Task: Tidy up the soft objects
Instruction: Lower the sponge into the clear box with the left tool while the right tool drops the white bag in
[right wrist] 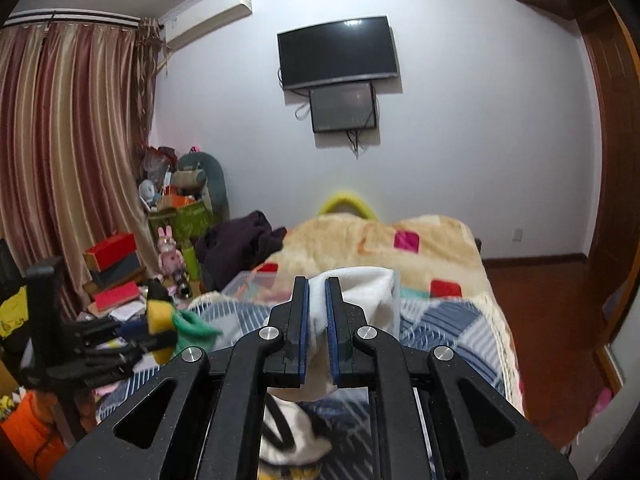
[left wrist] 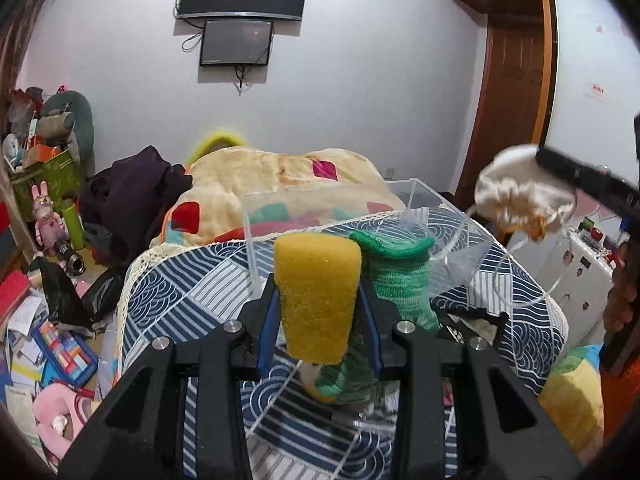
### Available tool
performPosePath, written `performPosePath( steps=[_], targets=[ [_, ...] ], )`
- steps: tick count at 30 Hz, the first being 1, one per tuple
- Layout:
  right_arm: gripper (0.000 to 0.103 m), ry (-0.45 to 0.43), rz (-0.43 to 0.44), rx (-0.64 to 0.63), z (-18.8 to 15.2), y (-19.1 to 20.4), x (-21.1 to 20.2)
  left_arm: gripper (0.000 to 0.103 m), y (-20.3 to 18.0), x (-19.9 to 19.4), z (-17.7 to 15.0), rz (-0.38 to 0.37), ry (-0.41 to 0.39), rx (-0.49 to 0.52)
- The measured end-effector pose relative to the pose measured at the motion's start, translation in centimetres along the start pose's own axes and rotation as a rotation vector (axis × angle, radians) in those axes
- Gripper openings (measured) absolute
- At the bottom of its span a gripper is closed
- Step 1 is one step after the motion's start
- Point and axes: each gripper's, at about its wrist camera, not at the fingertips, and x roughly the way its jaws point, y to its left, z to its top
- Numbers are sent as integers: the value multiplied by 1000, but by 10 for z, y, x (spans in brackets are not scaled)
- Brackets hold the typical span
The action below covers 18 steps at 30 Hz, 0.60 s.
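Note:
My left gripper is shut on a yellow sponge and holds it upright above the bed. A green knitted cloth hangs right beside the sponge. My right gripper is shut on a white soft cloth item; in the left wrist view the same item hangs in the air at the right. A clear plastic box stands on the blue patterned bedspread just past the sponge. The left gripper with sponge and green cloth also shows in the right wrist view at the left.
A beige blanket with coloured patches and a dark garment lie beyond the box. The floor at the left is littered with books, toys and bags. A yellow plush item lies at the bed's right edge.

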Motion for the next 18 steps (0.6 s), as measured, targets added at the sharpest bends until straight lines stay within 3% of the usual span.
performPosePath(
  steps=[7, 18],
  targets=[
    [7, 10, -12, -52, 9, 12, 36, 36, -3, 41, 18, 6, 55, 20],
    [7, 193, -2, 40, -3, -15, 103, 36, 0, 92, 35, 14, 146, 36]
  ],
)
